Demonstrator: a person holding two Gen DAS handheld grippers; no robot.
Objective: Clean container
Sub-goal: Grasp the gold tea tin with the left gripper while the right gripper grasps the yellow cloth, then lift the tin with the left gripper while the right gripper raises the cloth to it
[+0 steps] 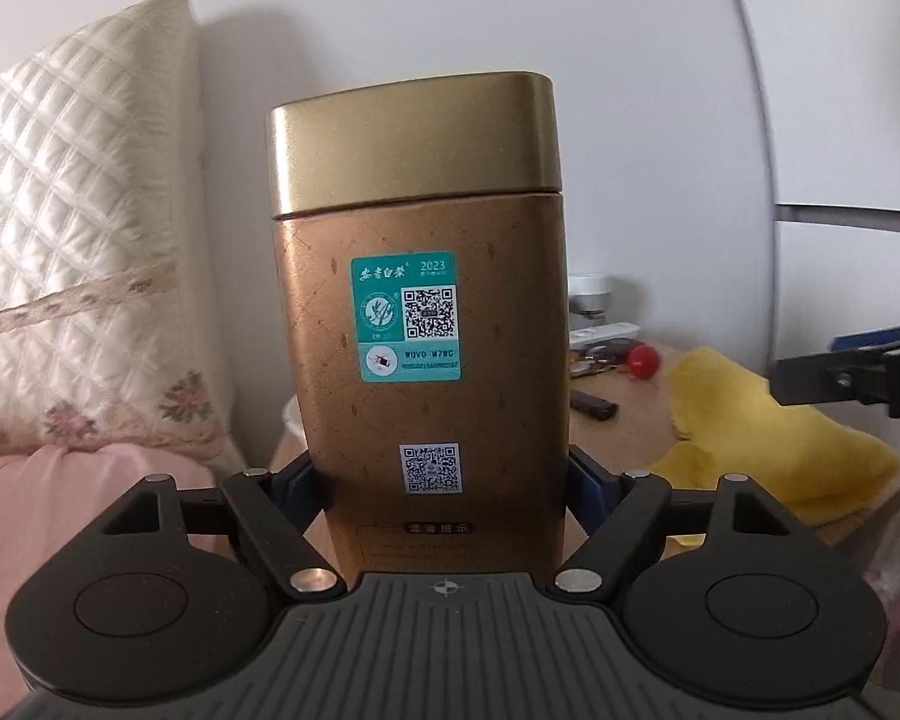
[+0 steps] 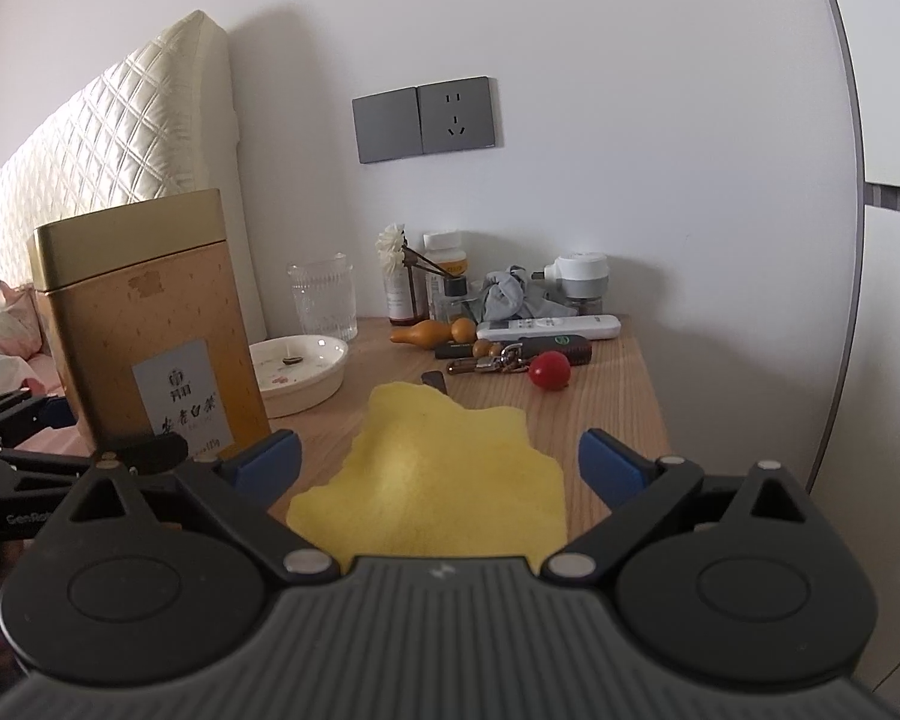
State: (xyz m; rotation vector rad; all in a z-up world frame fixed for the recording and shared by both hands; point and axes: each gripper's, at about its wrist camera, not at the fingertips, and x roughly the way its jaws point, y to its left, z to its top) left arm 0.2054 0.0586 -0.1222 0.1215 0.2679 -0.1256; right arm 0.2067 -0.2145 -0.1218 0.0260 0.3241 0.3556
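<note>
A tall gold-brown tea tin (image 1: 432,324) with a gold lid stands upright between the blue pads of my left gripper (image 1: 441,489), which is shut on its lower body. The tin also shows in the right wrist view (image 2: 150,324) at the left, with my left gripper (image 2: 60,450) at its base. A yellow cloth (image 2: 438,474) lies flat on the wooden bedside table (image 2: 618,414). My right gripper (image 2: 438,468) is open and empty, just above the cloth, its blue pads either side of it. The right gripper shows at the right edge of the left wrist view (image 1: 840,372).
A white dish (image 2: 300,369) and a ribbed glass (image 2: 324,297) stand behind the tin. Bottles (image 2: 444,276), a white remote (image 2: 549,327), keys with a red ball (image 2: 549,370) and a plug-in device (image 2: 579,279) crowd the back of the table. A quilted headboard (image 2: 108,138) is at the left.
</note>
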